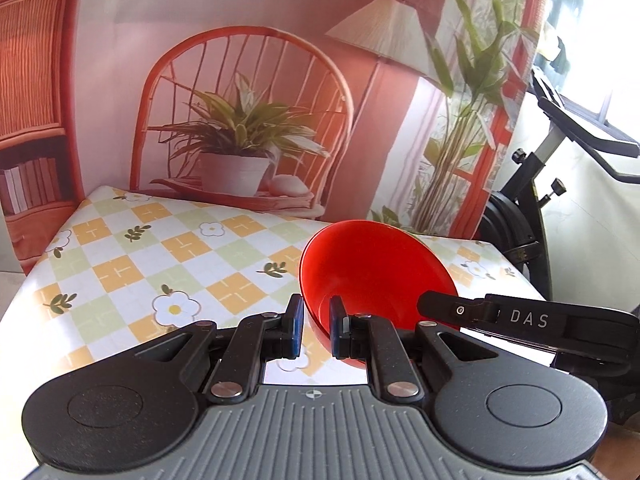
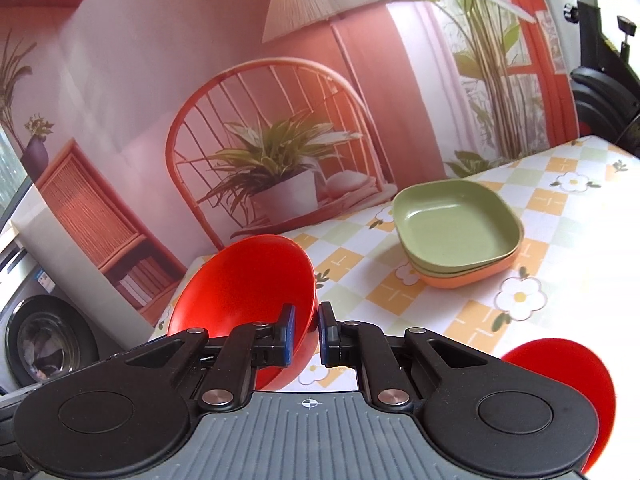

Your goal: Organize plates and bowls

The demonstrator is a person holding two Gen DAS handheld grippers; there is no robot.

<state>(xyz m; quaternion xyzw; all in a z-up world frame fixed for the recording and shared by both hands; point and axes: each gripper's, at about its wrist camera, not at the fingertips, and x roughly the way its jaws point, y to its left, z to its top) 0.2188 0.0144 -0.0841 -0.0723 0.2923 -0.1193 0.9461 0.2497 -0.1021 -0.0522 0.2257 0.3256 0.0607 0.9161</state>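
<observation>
Checked, flower-printed tablecloth covers the table where the plates seem sorted: a green plate sits nested on an orange plate. Bowls remain. Left gripper clamps the tilted rim of one glossy red bowl held above the cloth; right gripper pinches another red bowl likewise. A third red piece lies nearby.

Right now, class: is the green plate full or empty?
Empty. The green plate shows a bare inside, and it sits on top of an orange plate.
</observation>
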